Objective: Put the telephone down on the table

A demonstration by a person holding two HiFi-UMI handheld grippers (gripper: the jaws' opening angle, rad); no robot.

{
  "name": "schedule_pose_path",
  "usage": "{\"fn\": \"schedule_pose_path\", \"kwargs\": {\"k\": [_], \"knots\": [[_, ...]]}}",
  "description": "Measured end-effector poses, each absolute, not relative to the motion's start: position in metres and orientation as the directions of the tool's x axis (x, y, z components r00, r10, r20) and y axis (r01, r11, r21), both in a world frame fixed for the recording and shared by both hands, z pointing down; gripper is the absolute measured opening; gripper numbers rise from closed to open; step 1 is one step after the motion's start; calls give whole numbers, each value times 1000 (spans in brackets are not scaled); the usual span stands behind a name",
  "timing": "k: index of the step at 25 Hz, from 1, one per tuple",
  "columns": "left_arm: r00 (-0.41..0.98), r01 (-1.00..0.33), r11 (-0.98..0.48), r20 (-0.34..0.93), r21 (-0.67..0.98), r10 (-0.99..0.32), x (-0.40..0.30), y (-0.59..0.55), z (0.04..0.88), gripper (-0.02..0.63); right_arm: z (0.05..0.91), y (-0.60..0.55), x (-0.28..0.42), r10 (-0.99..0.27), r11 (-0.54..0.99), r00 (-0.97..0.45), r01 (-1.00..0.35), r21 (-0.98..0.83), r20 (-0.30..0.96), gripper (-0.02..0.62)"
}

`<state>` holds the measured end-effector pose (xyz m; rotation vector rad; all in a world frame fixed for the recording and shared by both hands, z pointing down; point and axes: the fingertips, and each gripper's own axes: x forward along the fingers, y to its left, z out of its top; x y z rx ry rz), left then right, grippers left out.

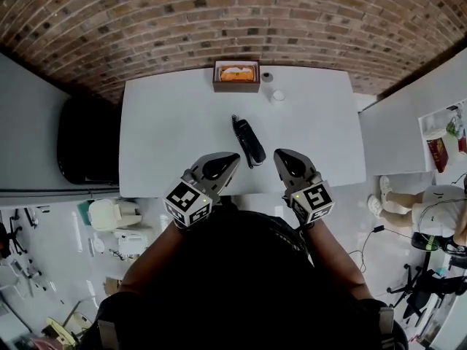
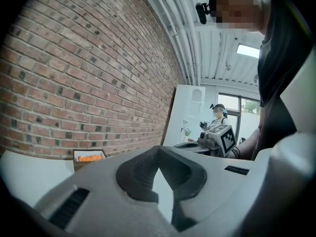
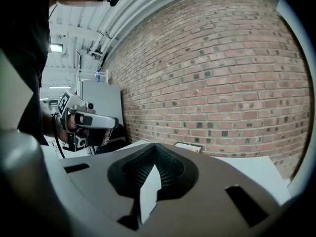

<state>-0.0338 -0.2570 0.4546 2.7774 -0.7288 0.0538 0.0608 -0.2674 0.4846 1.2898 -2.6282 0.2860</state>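
The black telephone handset point(image 1: 247, 141) lies flat on the white table point(image 1: 168, 130), a little in front of the table's middle, with nothing holding it. My left gripper point(image 1: 231, 157) hovers over the front edge just left of the handset, its jaws shut and empty; in the left gripper view its tips point(image 2: 159, 150) meet with only the brick wall beyond. On the handset's other side my right gripper point(image 1: 280, 154) is also shut on nothing, and its tips point(image 3: 155, 147) are closed in the right gripper view. Both grippers are clear of the telephone.
A brown box with orange contents point(image 1: 236, 75) stands at the table's far edge, with two small round objects point(image 1: 278, 95) beside it. A black chair point(image 1: 87, 141) is at the left, another white table point(image 1: 394, 133) at the right. A person point(image 1: 430, 203) sits at the far right.
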Motion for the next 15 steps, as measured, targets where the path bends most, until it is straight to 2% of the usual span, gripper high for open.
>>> {"fn": "schedule_pose_path", "kwargs": {"k": [9, 15], "knots": [[836, -547, -804, 106, 233, -538, 33, -183, 464, 6, 501, -193, 123, -695, 661, -664, -741, -118, 276, 15], [785, -619, -761, 112, 197, -609, 44, -138, 459, 6, 500, -152, 148, -662, 693, -702, -707, -142, 263, 15]]}}
